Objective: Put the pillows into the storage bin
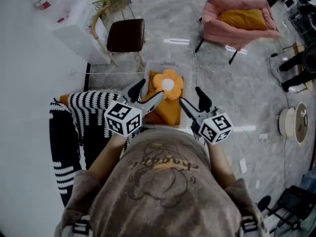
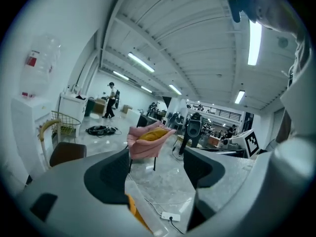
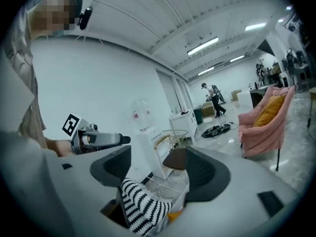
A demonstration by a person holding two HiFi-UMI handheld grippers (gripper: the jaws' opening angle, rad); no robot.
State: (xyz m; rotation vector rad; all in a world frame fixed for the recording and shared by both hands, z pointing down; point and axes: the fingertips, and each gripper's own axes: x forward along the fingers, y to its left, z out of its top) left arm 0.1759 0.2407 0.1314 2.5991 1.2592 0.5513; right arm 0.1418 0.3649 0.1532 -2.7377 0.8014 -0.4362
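A clear storage bin (image 1: pixel 166 65) stands on the floor in front of me, holding an orange pillow (image 1: pixel 167 111) with a flower-shaped pillow (image 1: pixel 168 83) on top. A black-and-white striped pillow (image 1: pixel 89 113) lies left of the bin and shows low between the jaws in the right gripper view (image 3: pixel 143 209). My left gripper (image 1: pixel 150 89) and right gripper (image 1: pixel 191 96) hover side by side above the bin, both open and empty. Farther off, a pink armchair (image 1: pixel 239 21) carries another orange pillow (image 1: pixel 243 19), also visible from the left gripper (image 2: pixel 150 135).
A brown-seated chair (image 1: pixel 126 35) and a white water dispenser (image 1: pixel 74 26) stand behind the bin on the left. Cables and a power strip (image 2: pixel 170 215) lie on the grey floor. A round white device (image 1: pixel 291 123) and dark equipment sit at the right.
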